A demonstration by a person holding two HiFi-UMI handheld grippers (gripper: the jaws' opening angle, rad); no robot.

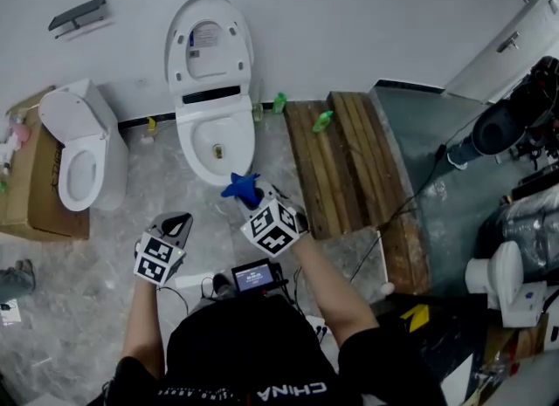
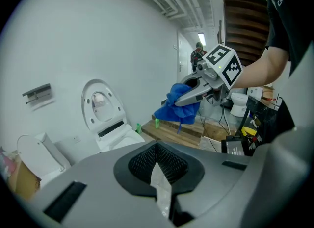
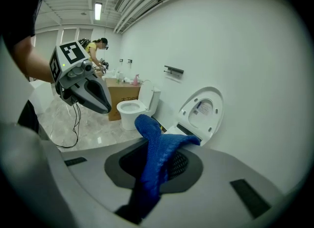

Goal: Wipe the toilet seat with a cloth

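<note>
A white toilet (image 1: 229, 153) stands against the wall with its lid (image 1: 208, 42) raised, the bowl open toward me. My right gripper (image 1: 250, 196) hovers just in front of the bowl's front rim, shut on a blue cloth (image 1: 241, 188). In the right gripper view the cloth (image 3: 154, 153) hangs out of the jaws, with the toilet (image 3: 201, 114) beyond it. My left gripper (image 1: 181, 220) is lower left of the toilet, over the floor, shut and holding nothing. Its closed jaws (image 2: 157, 156) look toward the toilet (image 2: 105, 119) and the cloth (image 2: 176, 109).
A second toilet (image 1: 79, 147) and a cardboard box (image 1: 31, 195) stand to the left. Wooden planks (image 1: 341, 160) with green bottles (image 1: 322, 120) lie right of the toilet. Cables and a small screen device (image 1: 253, 275) sit near my waist. Another person (image 3: 100, 50) works far off.
</note>
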